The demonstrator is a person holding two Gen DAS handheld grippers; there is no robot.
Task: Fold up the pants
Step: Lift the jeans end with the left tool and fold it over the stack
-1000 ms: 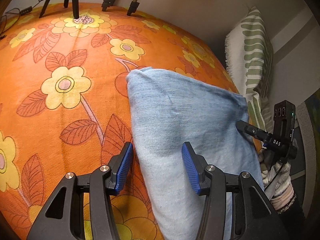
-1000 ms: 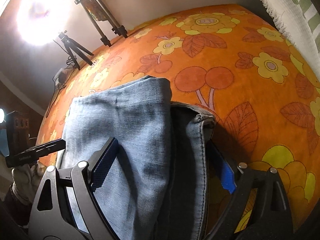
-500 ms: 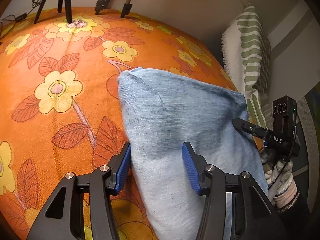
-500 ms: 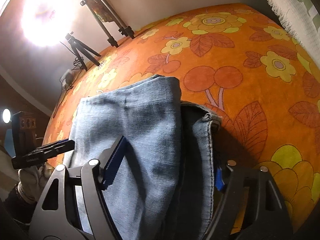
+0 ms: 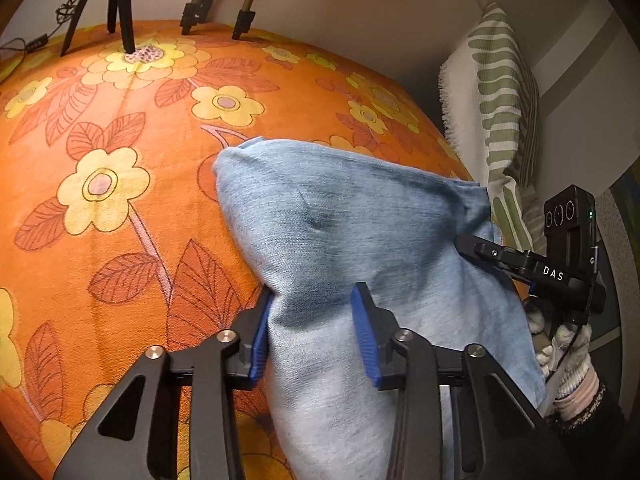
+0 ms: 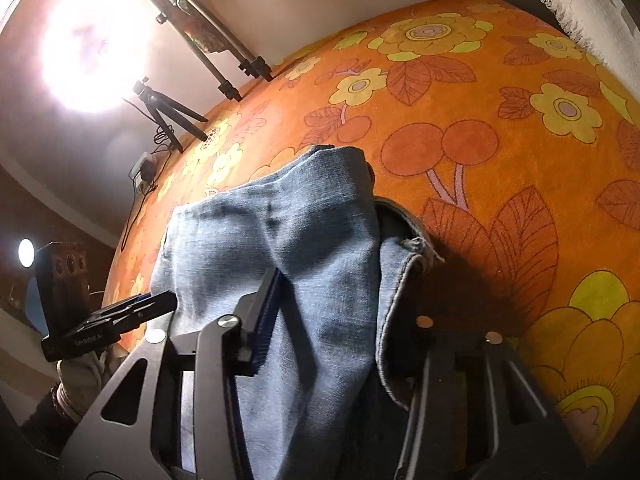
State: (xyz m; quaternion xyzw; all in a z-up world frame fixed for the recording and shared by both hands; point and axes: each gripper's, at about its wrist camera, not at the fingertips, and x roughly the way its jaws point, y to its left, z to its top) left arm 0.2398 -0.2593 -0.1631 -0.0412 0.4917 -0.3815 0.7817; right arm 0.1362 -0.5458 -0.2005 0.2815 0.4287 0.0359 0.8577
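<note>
An orange floral bedspread (image 5: 120,184) fills both our views, with tripod legs (image 5: 120,8) standing at its far edge at 11 o'clock in the left view and a striped pillow (image 5: 500,96) against the wall at 2 o'clock. In the right view a bright lamp (image 6: 92,48) glares at 10 o'clock. The pants (image 5: 360,240), light blue denim, lie folded on the spread and run from the centre down to 6 o'clock in both views. Our left gripper (image 5: 312,332) has its blue pads (image 5: 364,340) closed in on a bunched ridge of the denim. Our right gripper (image 6: 344,320) pinches the folded layers near the waistband (image 6: 404,272); one of its pads is hidden behind the cloth.
</note>
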